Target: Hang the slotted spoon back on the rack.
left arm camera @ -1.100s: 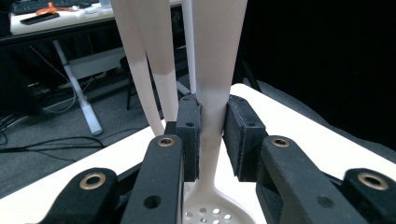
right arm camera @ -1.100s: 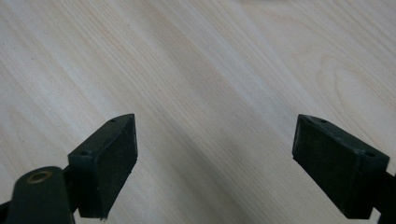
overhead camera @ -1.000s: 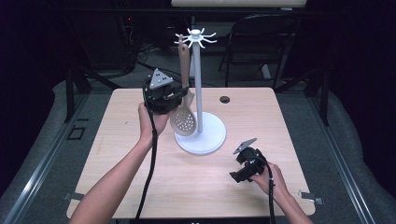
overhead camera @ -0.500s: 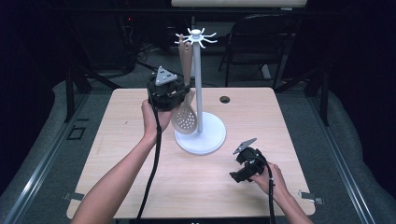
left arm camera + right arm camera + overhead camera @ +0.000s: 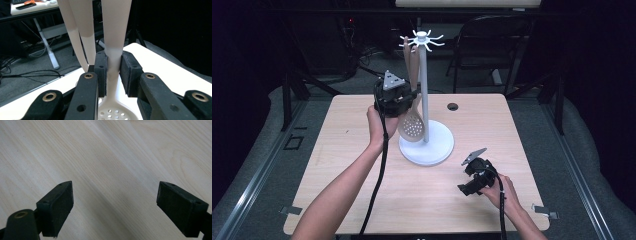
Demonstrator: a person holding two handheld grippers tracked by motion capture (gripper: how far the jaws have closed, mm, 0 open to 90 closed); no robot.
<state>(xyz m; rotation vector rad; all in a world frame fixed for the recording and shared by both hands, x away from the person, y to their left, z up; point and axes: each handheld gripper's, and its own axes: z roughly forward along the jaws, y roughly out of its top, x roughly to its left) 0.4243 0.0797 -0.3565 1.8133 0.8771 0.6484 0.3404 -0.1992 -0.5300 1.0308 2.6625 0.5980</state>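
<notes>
My left gripper (image 5: 404,102) was clamped on the handle of the slotted spoon (image 5: 412,126). In the left gripper view the two black pads squeezed the pale handle (image 5: 113,62) between them, just above where it widened into the perforated bowl, which sat directly below my jaws. The spoon stood close to upright, its handle rising from my grip toward the hooks at the top of the white utensil stand (image 5: 424,95). Whether its tip was already caught on a hook I could not tell from the high view; that spot was small and dim. Two more pale handles (image 5: 82,32) hung just behind and to the left of the one I held, as seen along my jaws. The stand's post stood just beyond my gripper, and its round base (image 5: 437,150) lay on the wooden table (image 5: 342,165) below the spoon's bowl.

My right gripper (image 5: 468,186) was well apart from all that, down near the table's close edge. Its jaws gaped wide with nothing between them; in the right gripper view bare wood grain (image 5: 115,170) lay ahead of the two pads.
</notes>
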